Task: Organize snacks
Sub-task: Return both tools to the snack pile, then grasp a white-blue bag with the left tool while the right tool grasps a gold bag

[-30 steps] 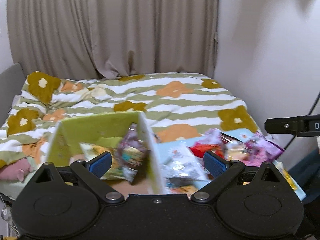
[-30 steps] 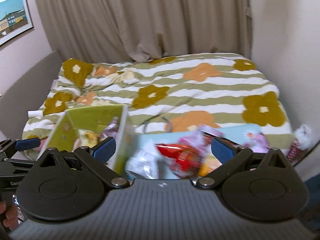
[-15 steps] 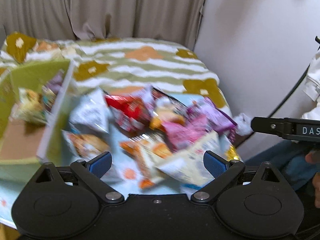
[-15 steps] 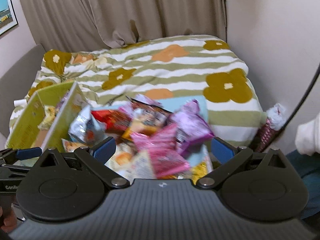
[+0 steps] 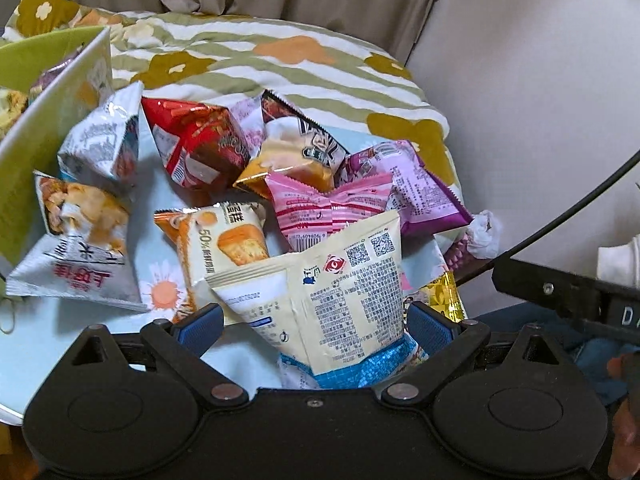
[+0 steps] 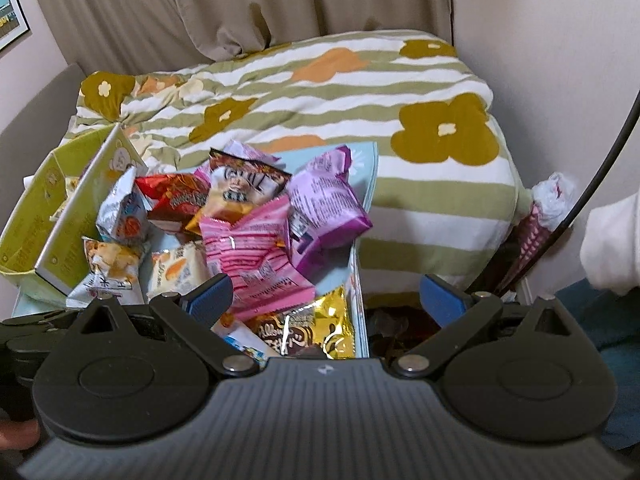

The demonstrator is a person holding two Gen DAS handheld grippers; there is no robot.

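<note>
- A green box (image 5: 52, 92) stands at the far left on the light-blue tabletop (image 5: 48, 328); a few packets lie inside it, too hidden to count.
- The snack pile (image 6: 244, 220) sits just right of the box: one red bag (image 5: 196, 140), one pink packet (image 5: 324, 204), one purple packet (image 5: 420, 188), one gold packet (image 6: 320, 328), and two silver ones at the left.
- The left tool (image 5: 314, 322) is spread wide around a cream packet (image 5: 332, 292), not pinching it.
- The right tool (image 6: 326, 298) hangs released, empty, over the pile's near right edge.
- A flowered bed (image 6: 360, 80) lies behind.
</note>
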